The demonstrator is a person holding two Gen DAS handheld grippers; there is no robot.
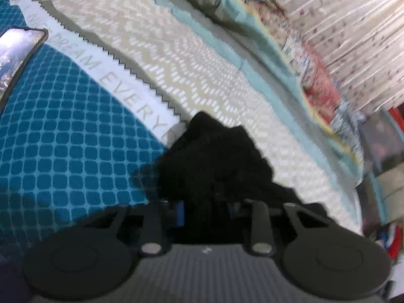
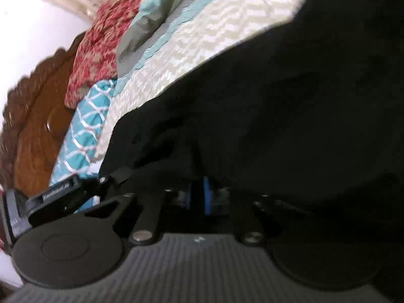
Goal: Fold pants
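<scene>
The black pants [image 1: 209,156] lie bunched in a dark heap on the bed cover [image 1: 176,63], right in front of my left gripper [image 1: 205,207]. Its blue-padded fingers [image 1: 179,212] stand close together with black cloth gathered between them, so it is shut on the fabric. In the right wrist view the pants [image 2: 277,101] fill the right half as a broad black sheet draped over my right gripper [image 2: 202,197]. Its jaws are shut with a fold of the cloth pinched at the blue pad [image 2: 207,197]. The fingertips are mostly hidden under fabric.
A phone [image 1: 15,55] rests on the teal grid part of the cover at the left. Floral pillows [image 1: 315,80] and a curtain [image 1: 353,25] line the far side. A wooden headboard [image 2: 38,126], a red patterned pillow [image 2: 101,38] and a black clamp [image 2: 63,197] show at the left.
</scene>
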